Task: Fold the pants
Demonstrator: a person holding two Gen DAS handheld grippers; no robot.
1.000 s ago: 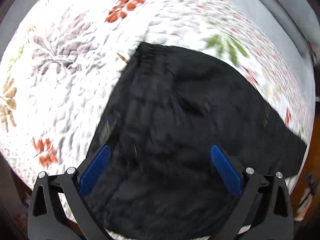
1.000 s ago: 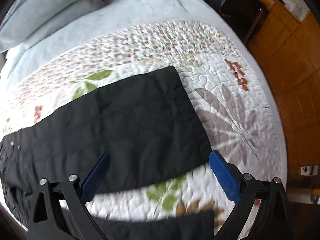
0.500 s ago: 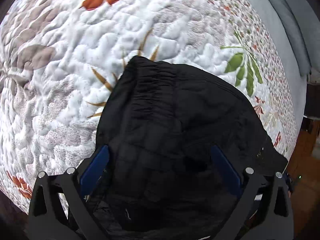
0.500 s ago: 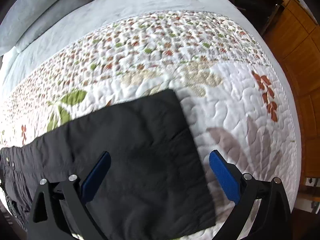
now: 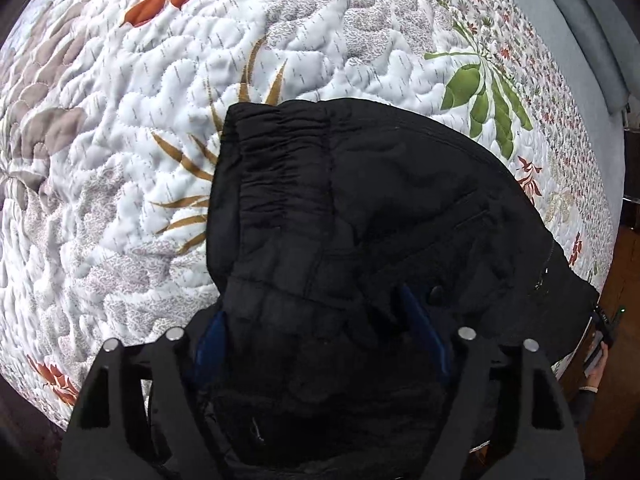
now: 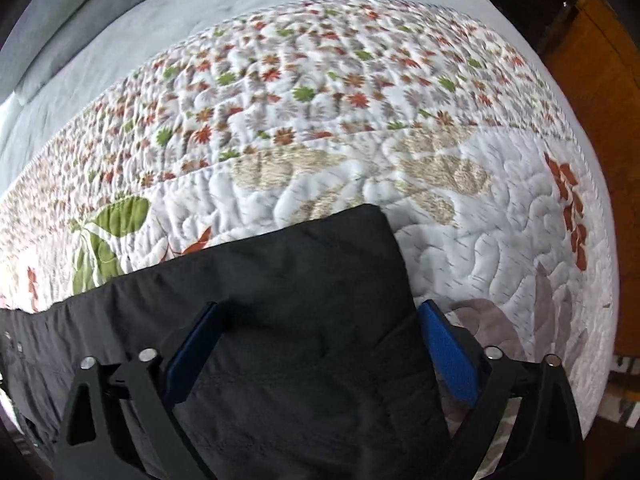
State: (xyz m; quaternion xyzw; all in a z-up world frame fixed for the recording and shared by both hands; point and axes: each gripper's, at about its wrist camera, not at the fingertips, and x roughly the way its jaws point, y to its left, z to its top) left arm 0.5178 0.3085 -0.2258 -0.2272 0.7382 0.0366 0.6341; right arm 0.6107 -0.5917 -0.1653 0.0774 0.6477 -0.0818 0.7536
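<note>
Both grippers have dropped onto the black pants (image 5: 360,216) on the quilted bed (image 5: 120,160): left gripper (image 5: 316,332) closing on bunched waistband fabric, not yet pinched, right gripper (image 6: 320,344) narrowing, open over the hem, ready to fold.

Bedroom: floral quilt (image 6: 320,128) over a grey bedsheet (image 6: 168,32).

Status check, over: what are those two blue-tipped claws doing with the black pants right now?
Left hand-held gripper closing on bunched waist end of black pants. Right hand-held gripper closing, straddling the leg end, not yet pinched. Quilt unobstructed.
</note>
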